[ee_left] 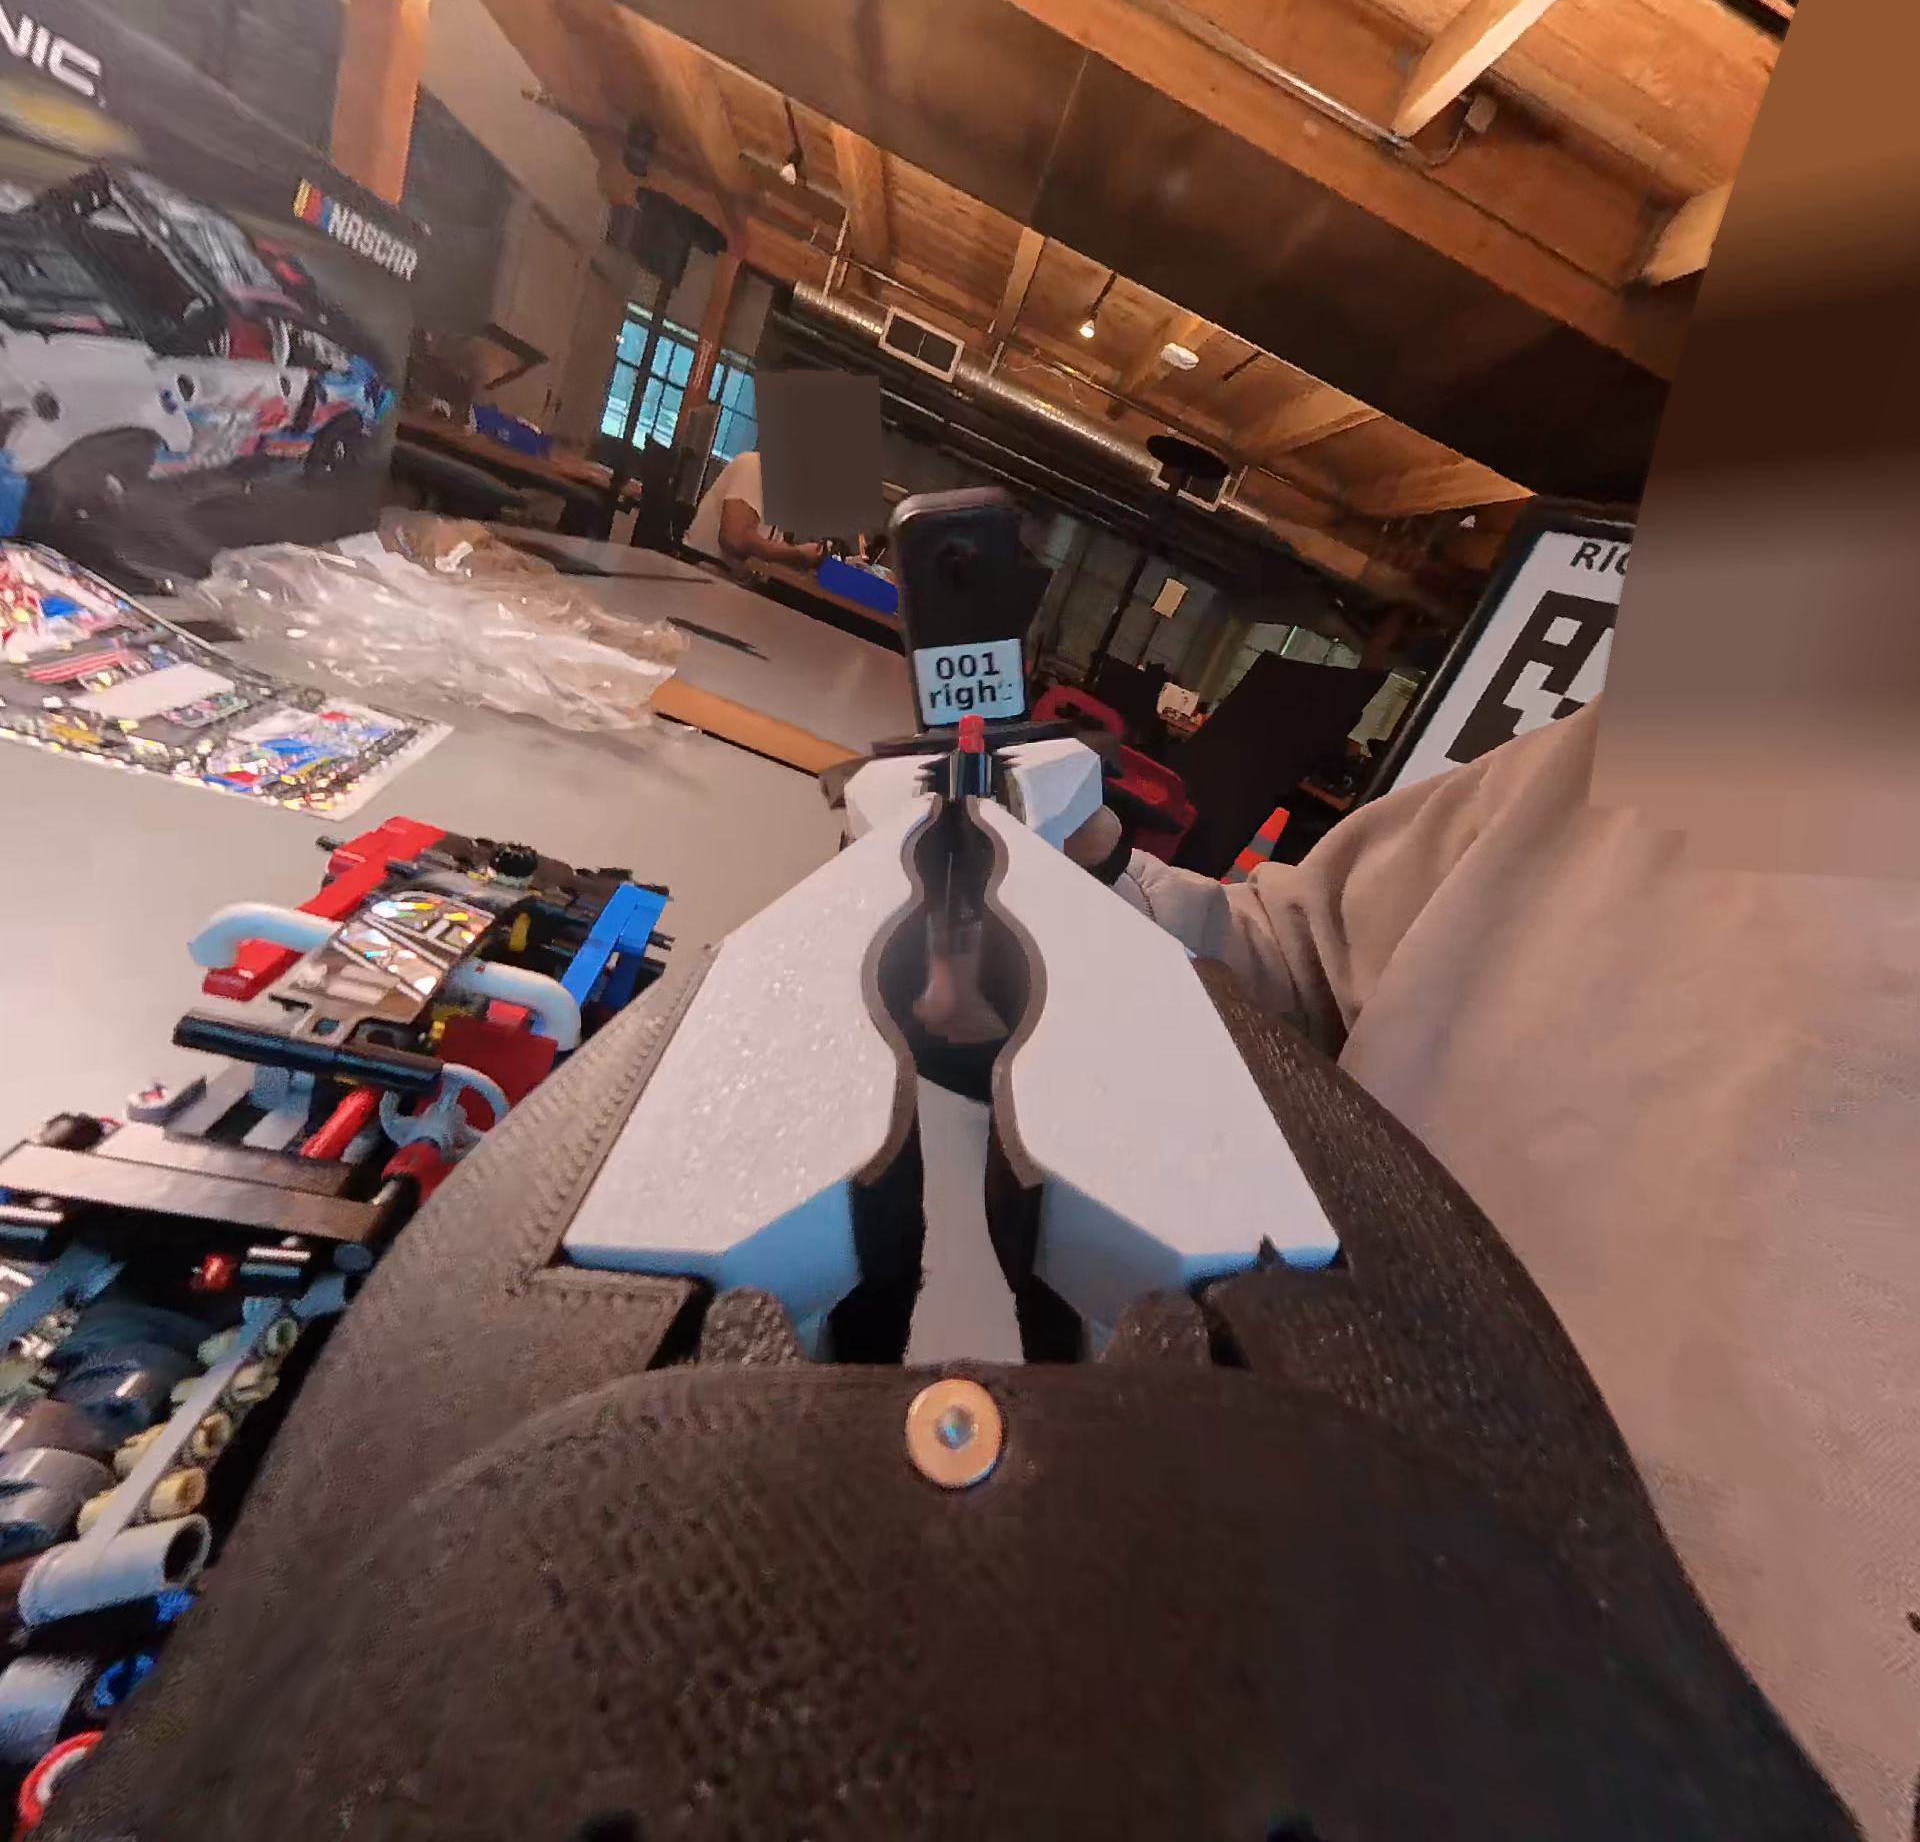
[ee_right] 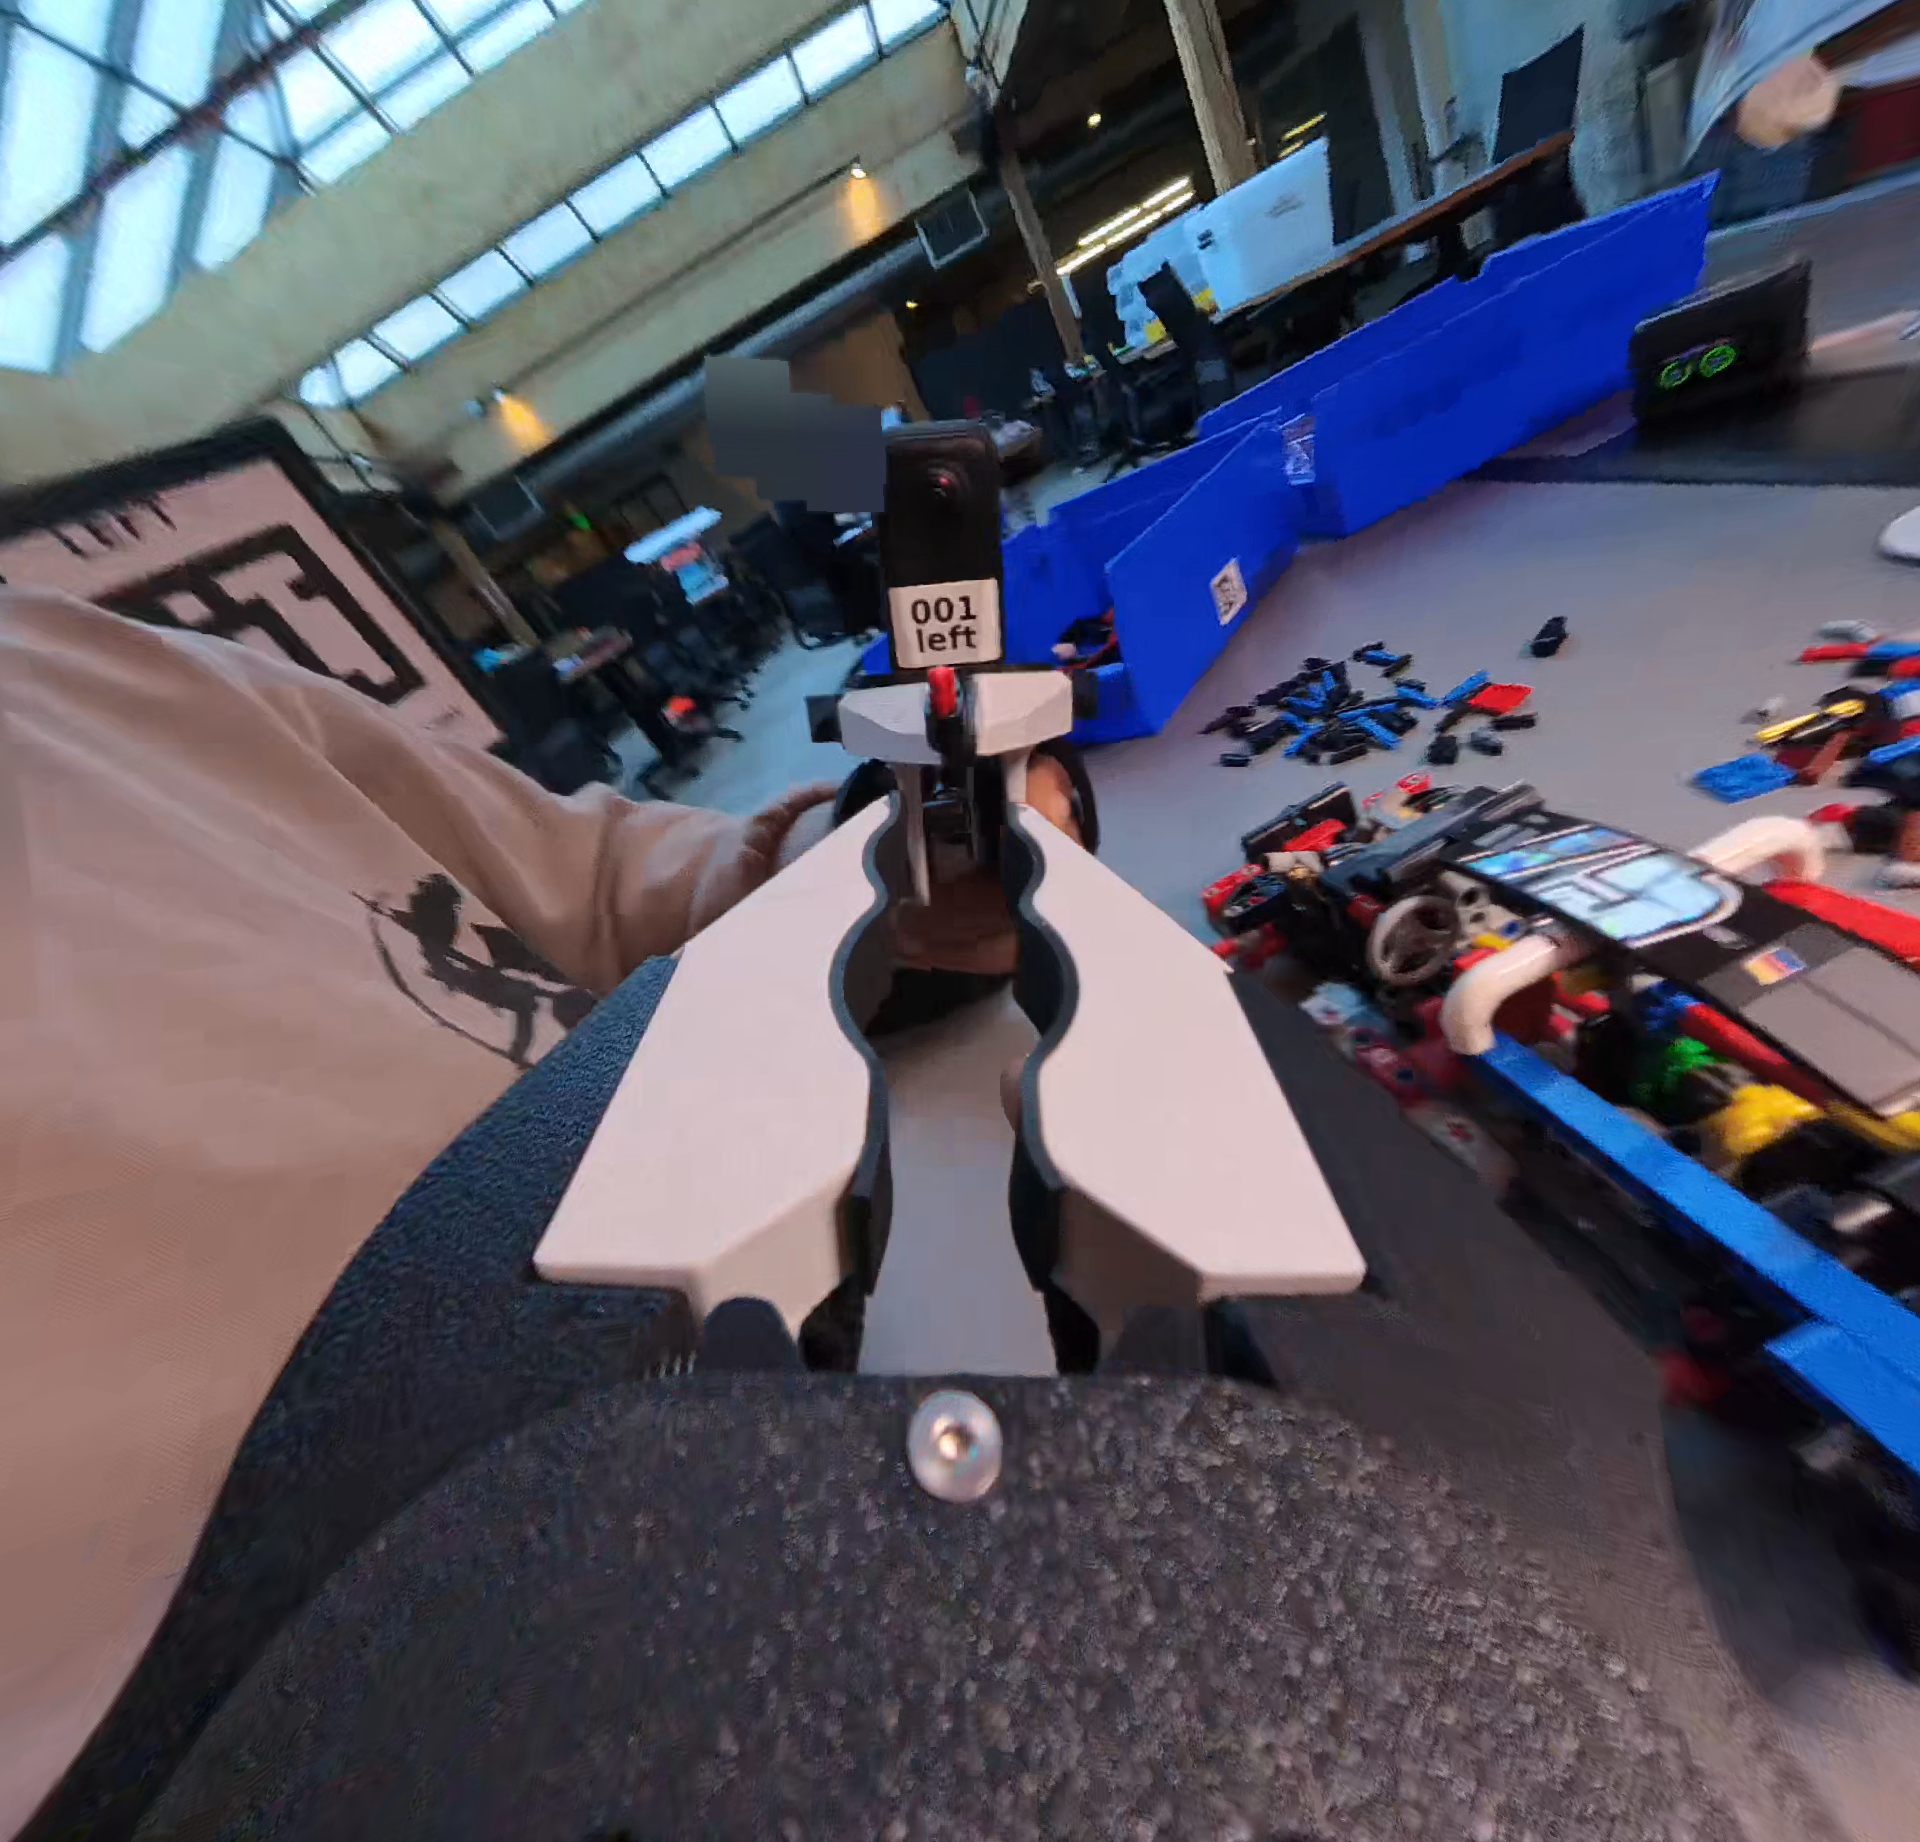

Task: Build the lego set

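Here, left gripper (ee_left: 961,816) and right gripper (ee_right: 951,816) meet tip-to-tip, both clenched on a small red-tipped black pin (ee_left: 969,753), its long axis upright.

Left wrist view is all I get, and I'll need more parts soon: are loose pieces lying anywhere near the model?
Observer: Yes, a pile of blue and black pieces lies on the table past the model car.
Operator: My left gripper is shut on a black and red piece. More piles?
Observer: Mixed red, blue and yellow pieces lie farther right.
Operator: Behind the first pile?
Observer: Blue panels stand there.
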Tool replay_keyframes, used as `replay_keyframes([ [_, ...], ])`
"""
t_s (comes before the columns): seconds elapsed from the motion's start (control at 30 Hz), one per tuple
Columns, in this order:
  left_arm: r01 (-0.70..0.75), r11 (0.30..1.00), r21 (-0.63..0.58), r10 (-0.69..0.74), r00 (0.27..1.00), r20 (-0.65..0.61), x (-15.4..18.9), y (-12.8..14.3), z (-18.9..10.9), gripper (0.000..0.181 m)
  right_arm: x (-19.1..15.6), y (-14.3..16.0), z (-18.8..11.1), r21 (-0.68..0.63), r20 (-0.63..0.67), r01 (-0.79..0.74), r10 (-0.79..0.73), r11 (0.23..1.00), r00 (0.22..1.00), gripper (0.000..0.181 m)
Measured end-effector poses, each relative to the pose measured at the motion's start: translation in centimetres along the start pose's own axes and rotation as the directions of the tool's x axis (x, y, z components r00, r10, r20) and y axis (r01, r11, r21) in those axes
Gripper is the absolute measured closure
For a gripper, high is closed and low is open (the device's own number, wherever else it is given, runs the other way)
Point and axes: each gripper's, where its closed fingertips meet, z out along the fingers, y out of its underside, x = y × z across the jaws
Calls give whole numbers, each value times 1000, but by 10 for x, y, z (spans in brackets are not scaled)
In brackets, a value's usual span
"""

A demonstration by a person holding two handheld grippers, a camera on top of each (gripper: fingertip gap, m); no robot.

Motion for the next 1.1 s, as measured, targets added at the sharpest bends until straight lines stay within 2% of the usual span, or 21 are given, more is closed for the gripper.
replay_keyframes([
  [0.07,-95,995,4,95,995,4,5,-3,1,181,-7,1,4,4,73,-126,126,992,989,169],
  [0.17,-211,977,12,211,977,6,13,-6,1,181,-12,-2,6,34,140,-235,228,971,963,174],
  [0.33,-307,952,-3,307,951,36,14,-7,2,181,-13,-3,6,32,186,-318,307,948,933,175],
  [0.4,-272,962,-21,272,961,51,10,-5,3,181,-10,-3,4,48,144,-236,227,971,963,175],
  [0.47,-187,982,-39,189,980,63,6,-3,5,181,-6,-2,2,36,33,34,-35,999,999,175],
  [0.5,-128,991,-44,131,989,68,4,-2,5,181,-4,-1,1,0,-37,229,-229,973,973,176],
  [0.57,35,999,-27,-33,998,57,0,0,7,181,-2,-1,-1,-97,-137,548,-556,831,820,177],
  [0.63,174,985,-4,-173,984,33,-3,1,6,181,0,0,-1,-172,-179,696,-717,698,674,178],
  [0.73,270,963,-12,-269,963,17,-5,5,6,181,1,3,-2,-234,-189,781,-815,579,548,178],
  [0.83,334,942,-35,-334,943,14,-8,10,4,181,4,8,-1,-291,-168,820,-870,493,463,178],
  [1.1,596,801,-62,-596,803,16,-20,29,0,181,14,26,-3,-444,-48,876,-982,186,184,178],
])
